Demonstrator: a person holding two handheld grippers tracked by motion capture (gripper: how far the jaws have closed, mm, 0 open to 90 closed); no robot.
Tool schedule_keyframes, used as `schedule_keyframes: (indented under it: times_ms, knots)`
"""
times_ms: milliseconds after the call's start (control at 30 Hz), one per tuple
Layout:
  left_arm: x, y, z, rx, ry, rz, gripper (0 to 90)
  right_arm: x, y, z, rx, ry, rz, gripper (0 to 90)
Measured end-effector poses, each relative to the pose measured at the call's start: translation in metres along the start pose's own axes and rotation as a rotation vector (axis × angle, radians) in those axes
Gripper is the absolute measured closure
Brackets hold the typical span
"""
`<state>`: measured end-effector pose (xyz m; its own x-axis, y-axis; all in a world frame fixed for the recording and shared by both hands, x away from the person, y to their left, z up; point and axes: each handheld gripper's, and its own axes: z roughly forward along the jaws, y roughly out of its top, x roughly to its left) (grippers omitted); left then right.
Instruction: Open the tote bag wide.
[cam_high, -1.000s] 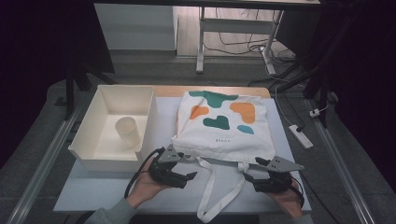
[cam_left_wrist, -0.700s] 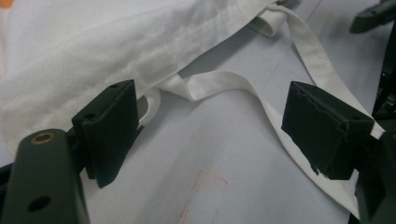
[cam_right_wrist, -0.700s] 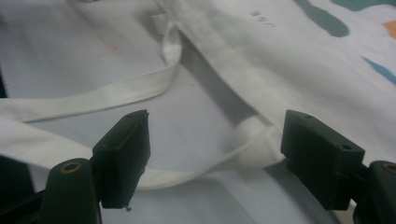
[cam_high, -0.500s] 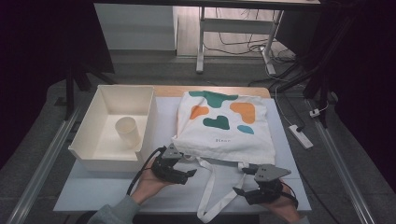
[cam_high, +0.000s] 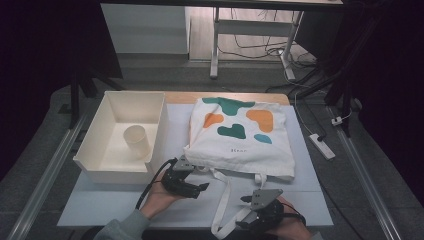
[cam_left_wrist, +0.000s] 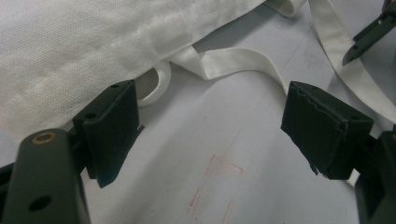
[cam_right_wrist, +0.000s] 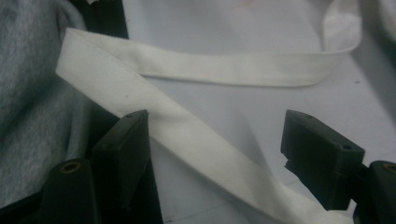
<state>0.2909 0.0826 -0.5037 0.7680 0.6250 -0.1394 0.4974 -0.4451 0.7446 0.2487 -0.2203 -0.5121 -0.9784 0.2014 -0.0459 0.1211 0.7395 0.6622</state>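
One pale table (cam_high: 115, 210) carries one white tray (cam_high: 97, 155), one cream tote bag (cam_high: 240, 135) printed with green and orange blobs, and inside the tray a single upright paper cup (cam_high: 136, 141). The bag lies flat beside the tray, its open edge toward the person, with two long straps trailing toward the table's near edge. The left gripper (cam_high: 192, 182) sits just at the bag's near left corner; in the left gripper view its jaws stand spread, the bag's hem (cam_left_wrist: 93, 56) just beyond them and nothing pinched. The right gripper (cam_high: 245, 212) is near the table's front edge; its jaws stand spread with one strap (cam_right_wrist: 196, 140) running across the gap between them, not gripped. Compared with a second ago, the right gripper has drawn back toward the person, away from the bag's hem, while the left has hardly shifted.
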Motion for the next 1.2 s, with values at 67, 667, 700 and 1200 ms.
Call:
schedule_keyframes:
  times_ms: [67,667,700,1200]
  knots:
    - [0.001,0.0,0.0,0.0,0.0,-0.003,19.2,0.0,0.0,0.002,0.013,0.016,-0.003,25.1]
    - [0.002,-0.002,0.002,0.014,0.009,-0.006,19.0,0.001,0.002,0.01,0.053,0.031,-0.07,76.6]
    - [0.002,-0.002,0.002,0.014,0.011,-0.006,19.0,0.002,0.002,0.01,0.053,0.027,-0.077,79.0]
    - [0.001,-0.006,-0.003,0.011,0.014,-0.006,19.0,0.002,0.014,-0.033,-0.239,0.033,-0.005,85.4]
